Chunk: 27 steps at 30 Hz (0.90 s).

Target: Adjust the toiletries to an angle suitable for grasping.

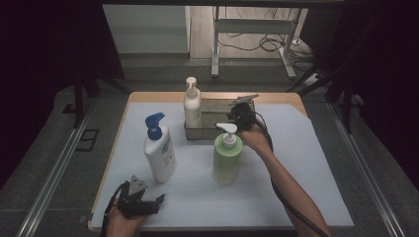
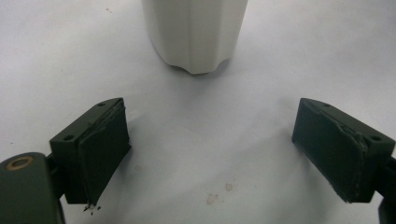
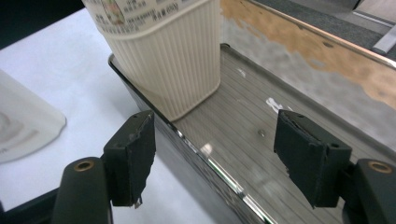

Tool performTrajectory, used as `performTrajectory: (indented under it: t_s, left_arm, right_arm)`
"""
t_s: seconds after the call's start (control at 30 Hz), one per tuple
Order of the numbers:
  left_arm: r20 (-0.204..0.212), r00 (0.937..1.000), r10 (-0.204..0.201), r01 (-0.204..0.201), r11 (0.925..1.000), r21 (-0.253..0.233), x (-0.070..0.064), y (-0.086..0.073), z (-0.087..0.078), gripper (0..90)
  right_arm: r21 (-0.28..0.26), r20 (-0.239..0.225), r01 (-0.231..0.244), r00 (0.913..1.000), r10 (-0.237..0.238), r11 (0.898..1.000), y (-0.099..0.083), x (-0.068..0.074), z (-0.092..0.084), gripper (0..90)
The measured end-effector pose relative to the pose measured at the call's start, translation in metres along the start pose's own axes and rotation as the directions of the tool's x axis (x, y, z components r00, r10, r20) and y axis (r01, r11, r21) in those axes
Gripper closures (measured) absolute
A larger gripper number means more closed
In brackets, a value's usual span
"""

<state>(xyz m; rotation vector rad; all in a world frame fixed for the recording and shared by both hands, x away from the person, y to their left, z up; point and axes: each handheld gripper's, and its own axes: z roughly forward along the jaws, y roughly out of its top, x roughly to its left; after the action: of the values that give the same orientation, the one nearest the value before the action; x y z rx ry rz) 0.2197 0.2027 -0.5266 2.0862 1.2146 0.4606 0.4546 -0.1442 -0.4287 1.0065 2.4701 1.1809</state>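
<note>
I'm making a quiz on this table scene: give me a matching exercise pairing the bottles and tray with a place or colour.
Things:
1. green bottle
2. blue-pump bottle
3. cream bottle
4. metal tray

Descriptions:
A. stands inside the tray
B. white body, left of the green one
C. white pump, table centre
D. grey, at the table's far side

Pairs: 1-C, 2-B, 3-A, 4-D

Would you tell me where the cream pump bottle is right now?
In the high view, the cream pump bottle stands upright at the left end of the metal tray, behind the green bottle.
</note>
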Motion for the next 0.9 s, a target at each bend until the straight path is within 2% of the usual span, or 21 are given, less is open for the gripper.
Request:
performTrajectory:
  t_s: [0.17,0.43,0.73,0.9]
  left_arm:
    - [-0.001,1.0,0.001,-0.001,1.0,0.0,0.0,0.0,0.0,10.6]
    - [-0.002,1.0,0.001,-0.001,1.0,-0.001,0.0,0.0,0.0,10.6]
    - [-0.002,1.0,-0.001,0.001,1.0,-0.002,0.0,0.0,0.0,10.6]
    - [-0.002,1.0,-0.001,0.001,1.0,-0.002,0.0,0.0,0.0,10.6]
  right_arm:
    - [-0.006,0.002,-0.008,1.0,0.008,1.0,-0.009,-0.004,-0.009,27.2]
    - [-0.01,0.013,0.008,0.9999,-0.008,1.0,-0.023,-0.006,-0.025,24.8]
    - [-0.017,0.018,-0.011,0.9998,0.012,1.0,-0.04,-0.009,-0.04,23.3]
    - [-0.013,0.032,0.002,0.9995,-0.002,1.0,-0.047,-0.009,-0.051,22.7]
